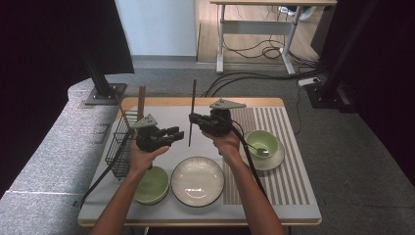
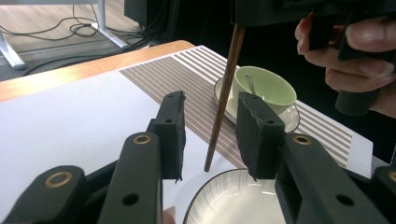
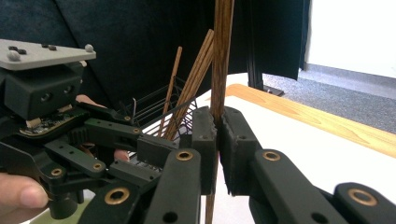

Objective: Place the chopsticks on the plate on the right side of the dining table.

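While clamping a single wooden chopstick [image 1: 192, 110] tight in the right gripper [image 1: 192, 119], holding it upright over the middle of the table [image 1: 161, 215], just behind the far rim of the white plate [image 1: 197, 180]. Gripping it low on the shaft, as seen in the right gripper view [image 3: 222, 56], with both pads [image 3: 203, 140] pressed flat against the wood. Leaving the lower tip hanging free above the tabletop, touching nothing. Probably standing it vertical so as to present a long bare stretch of shaft for a second grasp.

Facing it with the left gripper [image 1: 171, 133], jaws spread wide and grasping nothing. Pointing toward the table's right edge, level with the lower part of the chopstick [image 2: 224, 93], which is showing in the gap between the two black jaws in the left gripper view, a little beyond the left gripper's [image 2: 210, 126] tips and not touching either. Judging from this line-up, preparing a hand-over, or a steadying pinch, from right to left.

Sitting at the left edge of the table, a wire basket [image 1: 117, 147] carrying more chopsticks [image 1: 141, 100], leaning against its far wall; likely serving as the store for the one now in hand. Lying near the front edge, a green bowl [image 1: 152, 185] just left of the plate. Resting toward the right edge on the striped mat [image 1: 288, 161], a green cup [image 1: 262, 143] on a saucer with a spoon inside, well apart from both grippers.

Needing care next: closing the left jaws squarely on the thin shaft before loosening the right, lest it tip onto the plate.
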A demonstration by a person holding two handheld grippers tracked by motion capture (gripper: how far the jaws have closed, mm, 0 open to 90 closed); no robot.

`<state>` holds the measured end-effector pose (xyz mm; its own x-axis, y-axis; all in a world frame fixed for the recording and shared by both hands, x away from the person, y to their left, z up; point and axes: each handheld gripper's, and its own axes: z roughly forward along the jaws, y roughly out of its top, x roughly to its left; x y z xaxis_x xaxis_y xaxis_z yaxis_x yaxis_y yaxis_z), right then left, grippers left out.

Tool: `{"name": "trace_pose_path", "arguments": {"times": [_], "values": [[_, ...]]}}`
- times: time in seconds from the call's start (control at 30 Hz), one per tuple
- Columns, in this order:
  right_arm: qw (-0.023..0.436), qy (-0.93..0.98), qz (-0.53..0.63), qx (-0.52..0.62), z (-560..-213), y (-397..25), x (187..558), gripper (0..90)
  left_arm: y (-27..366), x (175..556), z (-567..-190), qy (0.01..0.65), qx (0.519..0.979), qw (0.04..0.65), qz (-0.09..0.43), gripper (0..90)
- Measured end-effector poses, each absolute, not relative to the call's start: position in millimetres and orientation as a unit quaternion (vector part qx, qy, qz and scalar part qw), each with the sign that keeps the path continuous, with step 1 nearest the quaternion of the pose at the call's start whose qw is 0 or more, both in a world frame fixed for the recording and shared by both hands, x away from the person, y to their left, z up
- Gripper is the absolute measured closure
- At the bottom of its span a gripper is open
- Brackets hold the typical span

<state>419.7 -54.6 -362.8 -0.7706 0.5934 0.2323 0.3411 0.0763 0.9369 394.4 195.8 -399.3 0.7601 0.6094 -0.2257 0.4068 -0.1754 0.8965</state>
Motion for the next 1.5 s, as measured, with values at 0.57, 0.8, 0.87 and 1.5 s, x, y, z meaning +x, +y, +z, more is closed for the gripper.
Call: {"name": "trace_pose_path", "arguments": {"times": [0.57, 0.8, 0.87, 1.5], "values": [[0.103, 0.726, 0.604, 0.312, -355.5, -38.4, 417.9, 84.9, 192.5, 396.5, -404.6, 0.332, 0.764, 0.546, 0.085, 63.7], [0.097, 0.725, 0.607, 0.310, -356.1, -34.6, 417.4, 84.9, 190.4, 398.5, -406.0, 0.333, 0.767, 0.542, 0.080, 65.7], [0.096, 0.725, 0.607, 0.310, -356.1, -34.1, 417.2, 84.9, 189.8, 399.0, -406.1, 0.332, 0.769, 0.541, 0.079, 67.1], [0.087, 0.724, 0.608, 0.313, -359.8, -35.1, 418.8, 83.6, 186.1, 401.1, -409.3, 0.327, 0.780, 0.530, 0.057, 85.0]]}}
